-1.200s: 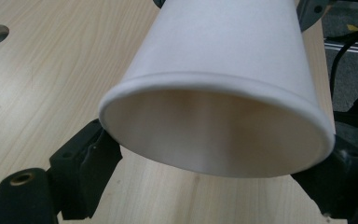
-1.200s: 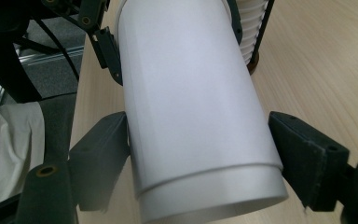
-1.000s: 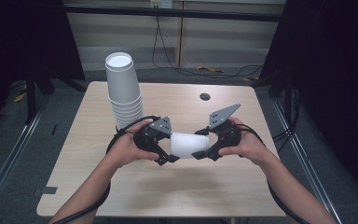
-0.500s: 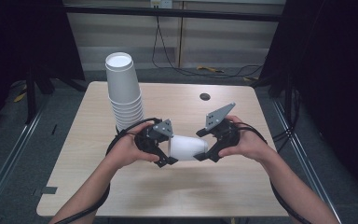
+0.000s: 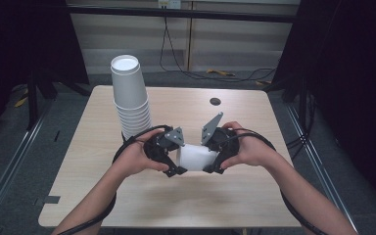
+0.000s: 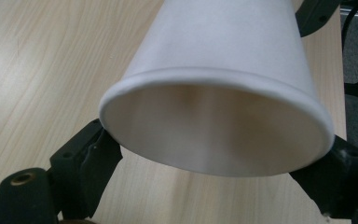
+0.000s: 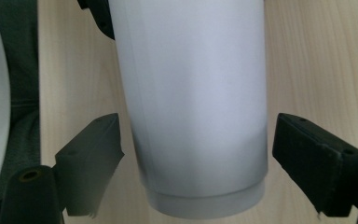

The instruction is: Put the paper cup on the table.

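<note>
We see both hands near the front-centre of the light wooden table (image 5: pixel 103 191), each holding a black two-jaw gripper, with a single white paper cup (image 5: pixel 195 156) lying sideways between them above the table surface. The left gripper (image 5: pixel 172 160) meets the cup at its open rim end; in the left gripper view its jaws press on the rolled rim (image 6: pixel 214 74) from both sides, so we read it as closed on the cup. The right gripper (image 5: pixel 214 157) stands at the cup's base end; in the right gripper view its jaws are spread wider than the cup's base (image 7: pixel 209 200), with a gap visible on each side, so it is open and holds nothing. The grey three-cornered plates of the two grippers tilt toward each other above the cup.

Farther back on the left, we see a tall stack of white paper cups (image 5: pixel 129 98), nested upside down, standing on the table just beyond the left hand (image 5: pixel 136 157). A small dark round hole (image 5: pixel 215 101) sits near the far edge.
</note>
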